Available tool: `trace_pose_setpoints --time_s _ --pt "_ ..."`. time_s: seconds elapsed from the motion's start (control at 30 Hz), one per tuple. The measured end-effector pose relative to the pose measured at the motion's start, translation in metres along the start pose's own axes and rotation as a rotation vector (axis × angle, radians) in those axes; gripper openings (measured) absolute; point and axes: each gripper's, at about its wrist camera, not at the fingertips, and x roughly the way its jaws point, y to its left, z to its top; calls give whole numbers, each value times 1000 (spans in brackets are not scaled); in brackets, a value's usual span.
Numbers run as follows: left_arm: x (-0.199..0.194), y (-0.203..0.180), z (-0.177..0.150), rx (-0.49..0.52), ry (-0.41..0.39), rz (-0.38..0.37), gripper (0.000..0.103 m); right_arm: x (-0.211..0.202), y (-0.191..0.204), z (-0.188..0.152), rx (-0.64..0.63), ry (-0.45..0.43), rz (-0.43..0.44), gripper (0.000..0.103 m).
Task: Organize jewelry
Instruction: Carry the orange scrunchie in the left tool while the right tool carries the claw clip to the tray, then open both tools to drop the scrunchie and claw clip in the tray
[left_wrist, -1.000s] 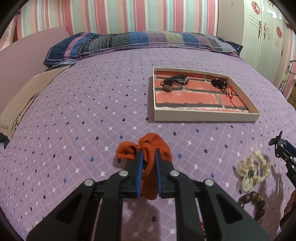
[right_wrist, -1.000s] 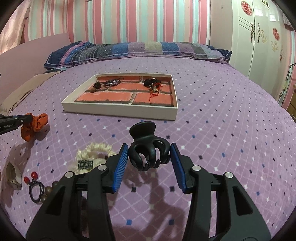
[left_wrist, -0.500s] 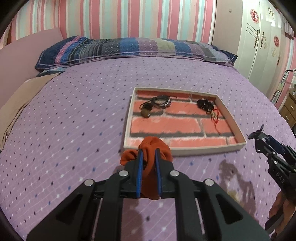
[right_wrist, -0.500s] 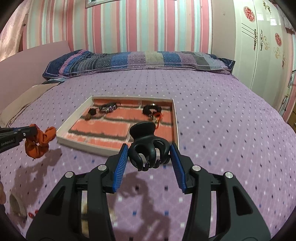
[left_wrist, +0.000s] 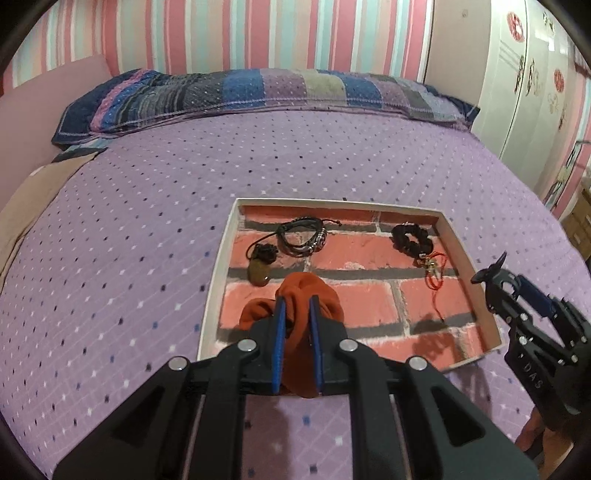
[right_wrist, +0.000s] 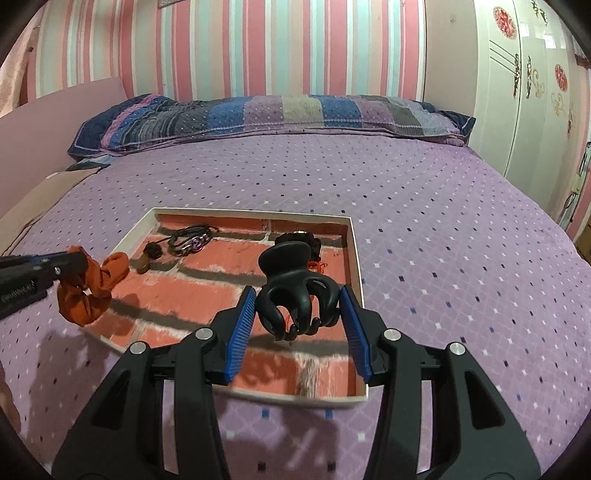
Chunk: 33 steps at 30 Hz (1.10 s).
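A shallow white tray (left_wrist: 216, 280) (right_wrist: 357, 266) with a brick-pattern floor lies on the purple bedspread. My left gripper (left_wrist: 295, 301) (right_wrist: 79, 264) is shut on an orange scrunchie (left_wrist: 308, 295) (right_wrist: 105, 284), held above the tray's near left part. My right gripper (right_wrist: 297, 295) (left_wrist: 495, 278) is shut on a black claw hair clip (right_wrist: 295, 291) (left_wrist: 493, 275), held over the tray's near right part. Inside the tray lie a dark cord bracelet (left_wrist: 303, 236) (right_wrist: 192, 242), a brown pendant (left_wrist: 260, 273) (right_wrist: 146, 260) and a black scrunchie (left_wrist: 410, 238) (right_wrist: 314, 242) with a red cord charm (left_wrist: 434, 275).
A patchwork pillow (left_wrist: 258, 92) (right_wrist: 266, 114) lies across the head of the bed under a striped wall. A white wardrobe (right_wrist: 524, 81) stands at the right. A pink headboard panel (left_wrist: 48, 103) runs along the left side.
Both grippers have travelled forward from the loose items at the bed's near edge to above the tray, each keeping its hold. The cream scrunchie and beads have dropped out of view.
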Motion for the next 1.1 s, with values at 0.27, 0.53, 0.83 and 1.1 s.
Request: trace_pose_setpoints --time_s 0.27,0.53,0.83,1.1 --pt "46 -9 14 37 12 -6 13 46 -12 9 33 27 -20 47" --pt "78 -11 22 59 26 10 13 78 -16 11 58 56 -18 47" --pt "98 -17 37 101 41 47 13 96 -5 18 1 93 -46 47" --pt "116 -15 35 114 57 60 16 111 -8 14 -11 126 -72 47"
